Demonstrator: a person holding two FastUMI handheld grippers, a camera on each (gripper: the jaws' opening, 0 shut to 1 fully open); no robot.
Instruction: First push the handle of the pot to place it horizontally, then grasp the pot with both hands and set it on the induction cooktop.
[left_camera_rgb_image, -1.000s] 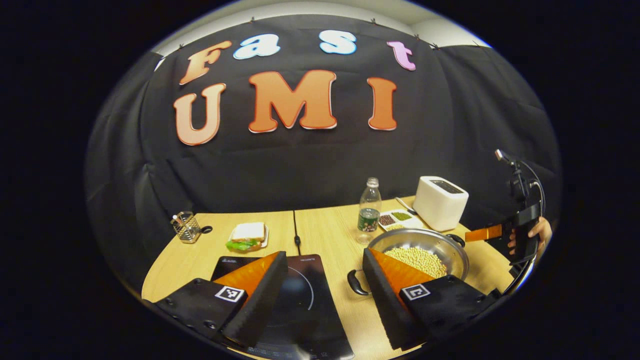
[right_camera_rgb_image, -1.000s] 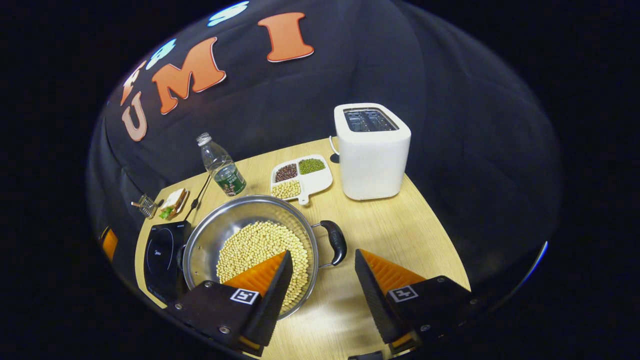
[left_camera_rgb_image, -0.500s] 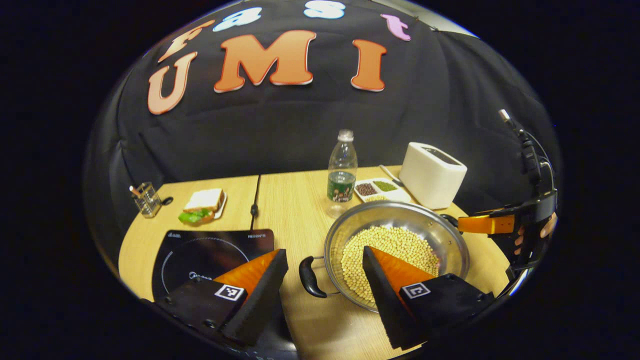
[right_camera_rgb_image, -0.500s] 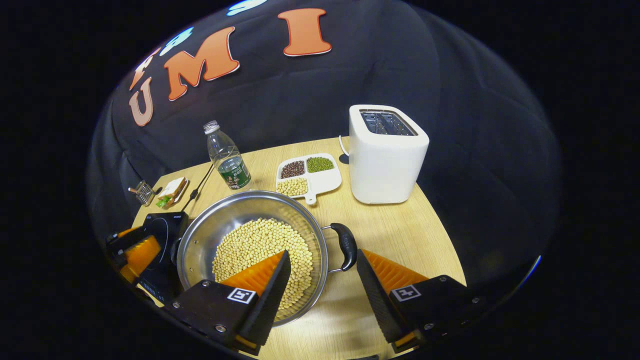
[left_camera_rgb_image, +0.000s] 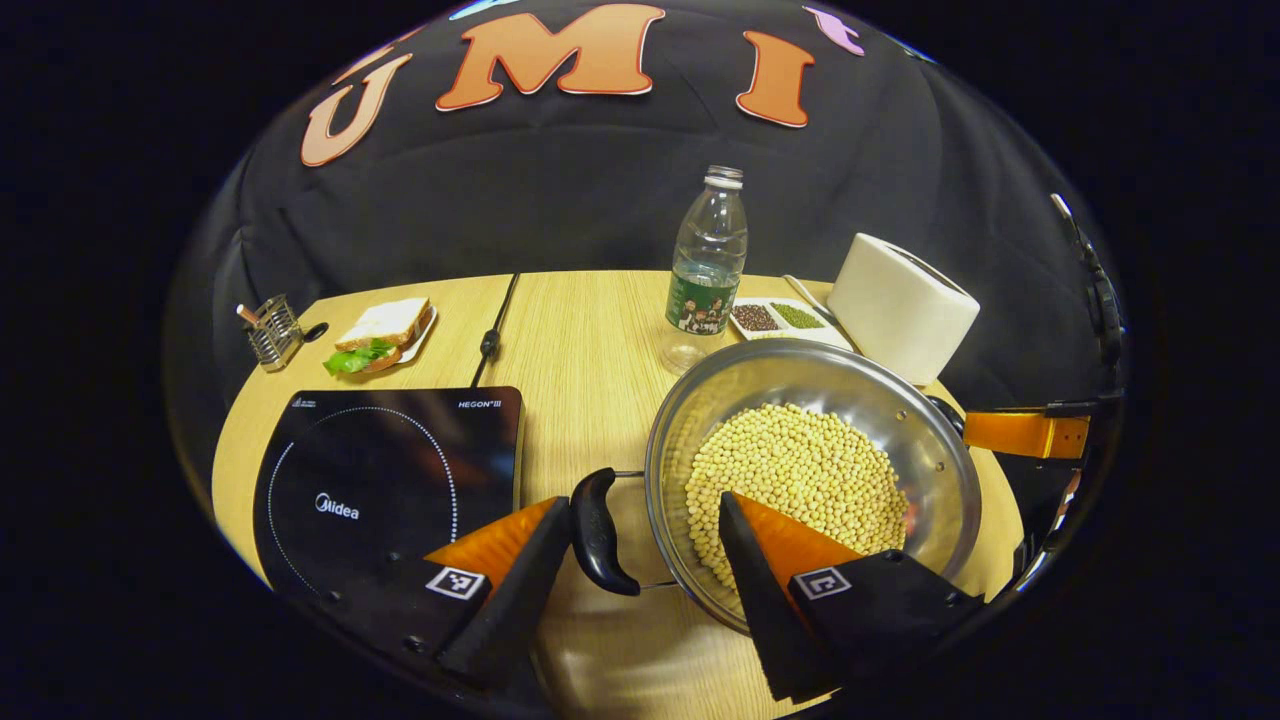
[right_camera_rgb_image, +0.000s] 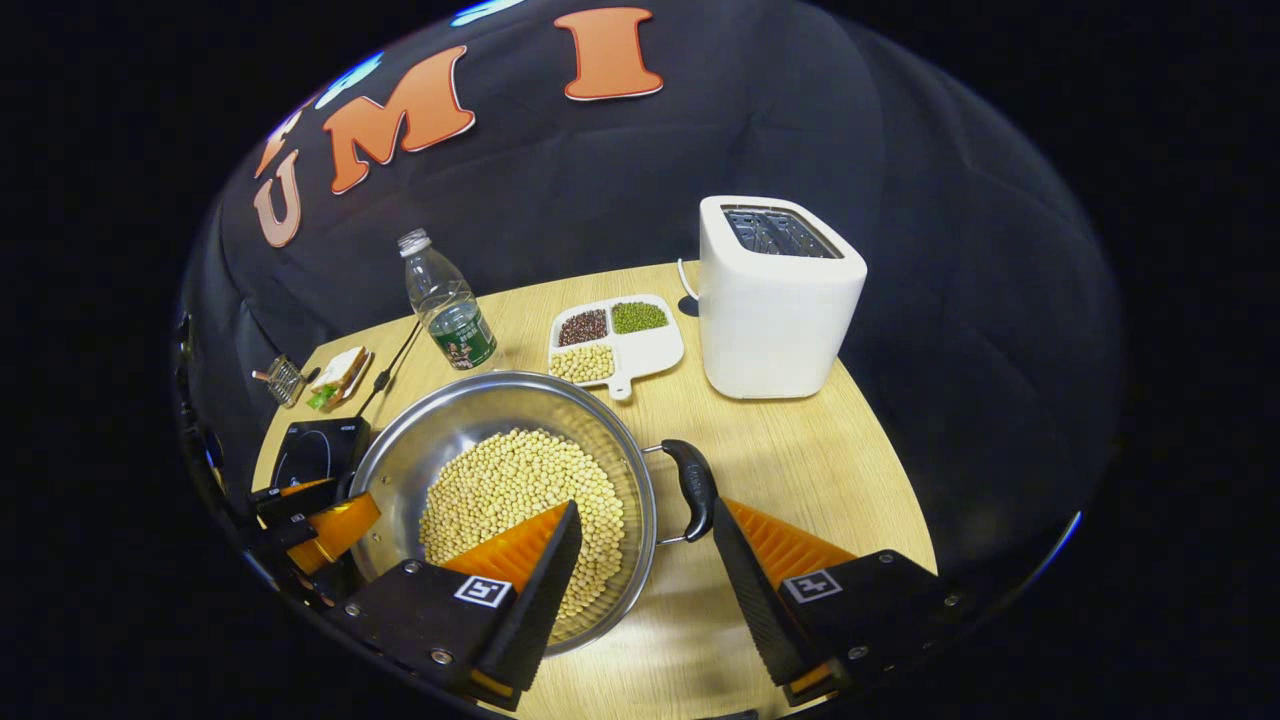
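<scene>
Pale wooden tabletop (left_camera_rgb_image: 590, 330) carries everything, and the risks sit at the two grips. Farthest left of the left gripper (left_camera_rgb_image: 632, 560) lies the flat black glass induction cooktop (left_camera_rgb_image: 390, 480), its near corner under the gripper's left finger. Just right of that finger, touching or nearly touching its tip, is the left black loop handle (left_camera_rgb_image: 598, 530) of the wide stainless steel pot (left_camera_rgb_image: 900, 420), heaped with pale yellow soybeans (left_camera_rgb_image: 800, 470). The left gripper is spread wide, grasping nothing; its right finger overhangs the pot's rim and the beans. If it clenches from here, that finger could strike the rim or plough into the beans instead of meeting the handle.

In the right gripper view, the right gripper (right_camera_rgb_image: 640, 550) is likewise spread and empty, its left finger above the beans, the pot's right black handle (right_camera_rgb_image: 696, 488) just ahead of the gap and close to its right finger. A closure not centred on the handle could pinch only its end.

The pot looks heavy. Uneven grips or an unlevel lift would likely tilt it, spilling beans or letting a handle slip, and the clear plastic bottle (left_camera_rgb_image: 707, 262) beyond the pot could be knocked.
</scene>
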